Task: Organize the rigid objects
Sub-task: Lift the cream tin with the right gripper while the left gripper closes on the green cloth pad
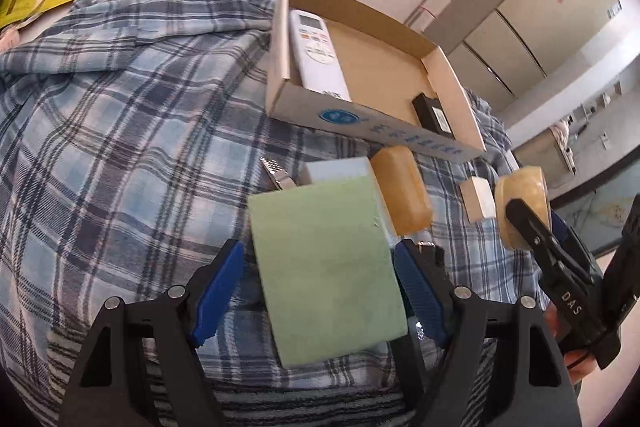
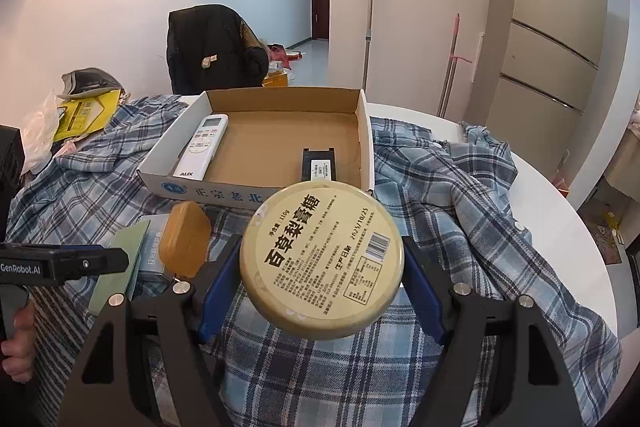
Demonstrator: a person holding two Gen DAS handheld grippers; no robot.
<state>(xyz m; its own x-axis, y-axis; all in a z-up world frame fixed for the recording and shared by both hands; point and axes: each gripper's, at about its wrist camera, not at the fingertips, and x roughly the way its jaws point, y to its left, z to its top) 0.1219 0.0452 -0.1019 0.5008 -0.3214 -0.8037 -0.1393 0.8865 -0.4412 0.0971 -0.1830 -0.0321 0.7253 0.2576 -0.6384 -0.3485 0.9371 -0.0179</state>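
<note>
Just in front of the cardboard box (image 2: 362, 131), on the plaid cloth (image 1: 120, 115): round tin (image 2: 322, 261) clamped across its rim by the right gripper (image 2: 322, 267), lifted clear of the cloth. Likely light, stiff, slick-sided; rim grip seems sound, tilt risky. Nearer than the box, left gripper (image 1: 320, 291) straddles the green block (image 1: 326, 267), jaws released, pads just beside its long sides, contact on the right side not resolvable. Block probably light, rigid, maybe crumbly at edges; best taken mid-length across the flat sides. Inside the box: white remote (image 2: 202, 147) at left wall, black pack (image 2: 318, 165) at right. Amber bar (image 1: 402, 189), small white block (image 1: 478, 199), metal clip (image 1: 276, 175) beside the box front. Block underside and item beneath it hidden.
</note>
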